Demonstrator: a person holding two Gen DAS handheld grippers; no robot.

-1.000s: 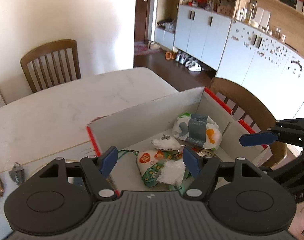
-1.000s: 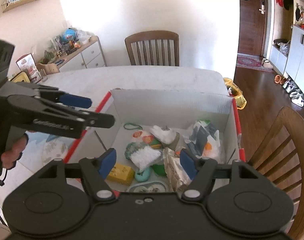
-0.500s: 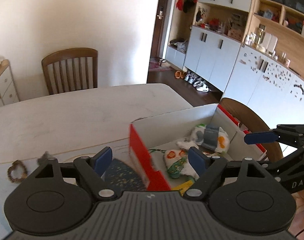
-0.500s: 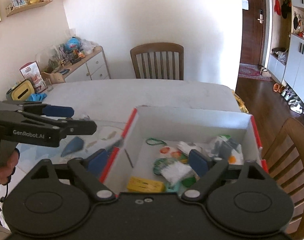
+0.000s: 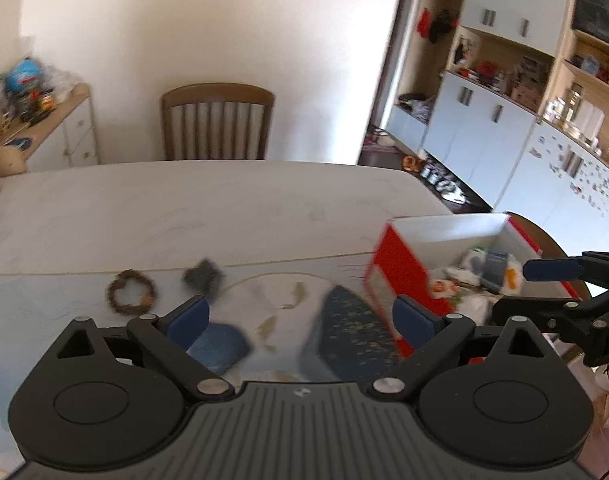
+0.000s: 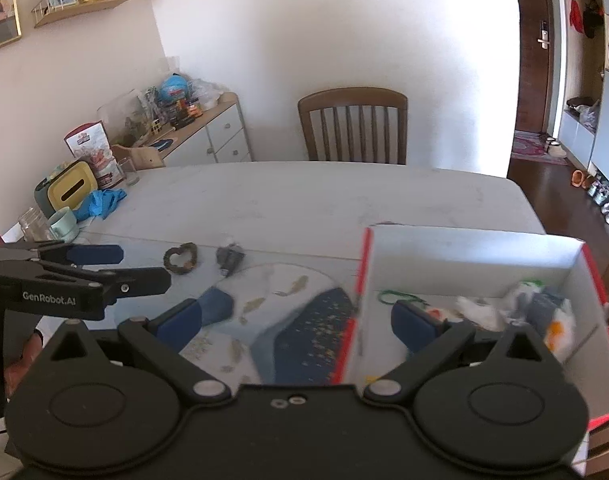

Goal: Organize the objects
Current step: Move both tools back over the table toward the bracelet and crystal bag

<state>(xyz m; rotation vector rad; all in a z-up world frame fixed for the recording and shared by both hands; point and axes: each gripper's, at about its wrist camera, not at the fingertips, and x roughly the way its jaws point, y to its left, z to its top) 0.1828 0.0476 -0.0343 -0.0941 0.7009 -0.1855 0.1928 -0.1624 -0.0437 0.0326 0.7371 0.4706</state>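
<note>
The left gripper (image 5: 300,316) had just been spreading its jaws — nothing lay between them, only the patterned mat (image 5: 344,328) below. The right gripper (image 6: 296,316), jaws likewise just widened and empty, straddled the red-edged cardboard box (image 6: 464,248) wall. Beyond the left gripper's fingers lay a small wreath (image 5: 130,292) and a dark clip (image 5: 203,278) — well apart from the box.

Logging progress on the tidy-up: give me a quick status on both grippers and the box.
Left gripper and right gripper open, jaws just widened, nothing between them. Red-and-white box holds packets; heart-shaped wreath and dark clip lie outside. Path clear.
</note>
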